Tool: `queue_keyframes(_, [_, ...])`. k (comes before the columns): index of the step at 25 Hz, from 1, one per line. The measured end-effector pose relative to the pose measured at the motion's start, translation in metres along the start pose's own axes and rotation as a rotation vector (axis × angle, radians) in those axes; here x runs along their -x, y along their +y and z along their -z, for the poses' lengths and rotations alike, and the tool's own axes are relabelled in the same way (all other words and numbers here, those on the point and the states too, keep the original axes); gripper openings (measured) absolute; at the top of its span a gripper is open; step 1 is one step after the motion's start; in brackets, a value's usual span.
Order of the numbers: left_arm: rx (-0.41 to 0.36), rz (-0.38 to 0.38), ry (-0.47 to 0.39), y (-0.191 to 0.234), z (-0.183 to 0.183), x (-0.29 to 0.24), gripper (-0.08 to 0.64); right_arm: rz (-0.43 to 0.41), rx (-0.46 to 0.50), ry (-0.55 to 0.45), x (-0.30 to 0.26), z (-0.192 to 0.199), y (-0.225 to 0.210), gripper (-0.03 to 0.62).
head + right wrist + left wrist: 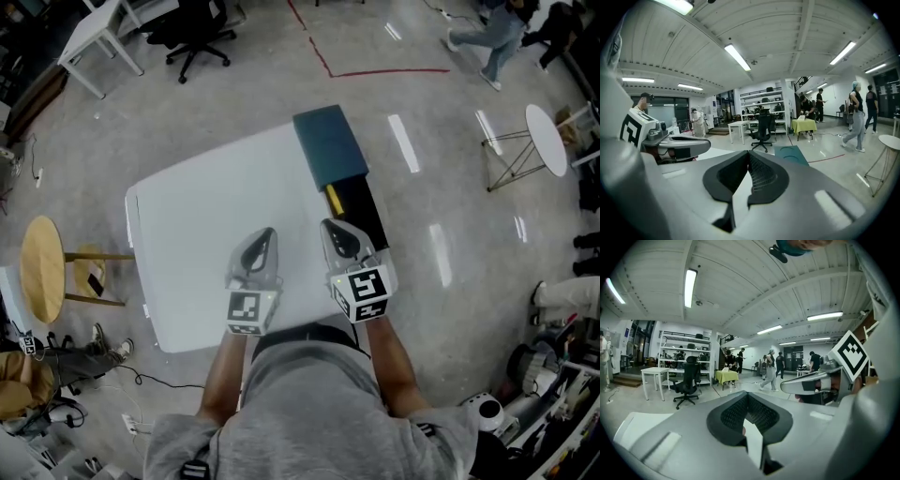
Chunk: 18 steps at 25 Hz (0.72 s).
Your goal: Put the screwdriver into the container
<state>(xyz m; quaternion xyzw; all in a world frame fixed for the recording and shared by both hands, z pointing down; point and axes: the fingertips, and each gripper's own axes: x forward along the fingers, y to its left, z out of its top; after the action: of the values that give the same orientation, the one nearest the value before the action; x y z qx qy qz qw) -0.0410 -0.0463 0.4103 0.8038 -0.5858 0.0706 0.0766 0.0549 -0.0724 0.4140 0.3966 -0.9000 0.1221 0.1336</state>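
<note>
The container (361, 211) is a long black box at the white table's (206, 216) right edge, and its dark teal lid (328, 145) is slid toward the far end. In the open black part lies the screwdriver (334, 200), showing as a yellow strip. My left gripper (267, 232) and right gripper (328, 225) hover side by side over the table's near half, both shut with nothing in them. The right one hangs just short of the container's near end. The left gripper view shows shut jaws (747, 394) pointing out across the room. So does the right gripper view (750, 154), where the teal lid (792, 154) shows beyond.
A round wooden stool (42, 267) stands left of the table, and a black office chair (192, 37) beyond it. A small round white side table (546, 139) is at the right. Red tape (375, 72) marks the floor. People walk in the background.
</note>
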Motion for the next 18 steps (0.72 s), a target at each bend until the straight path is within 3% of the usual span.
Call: queue_keyframes(18, [0.011,-0.196,-0.024,0.032,0.000,0.080,0.011,-0.185,0.098,-0.049,0.002,-0.010,0.080,0.003])
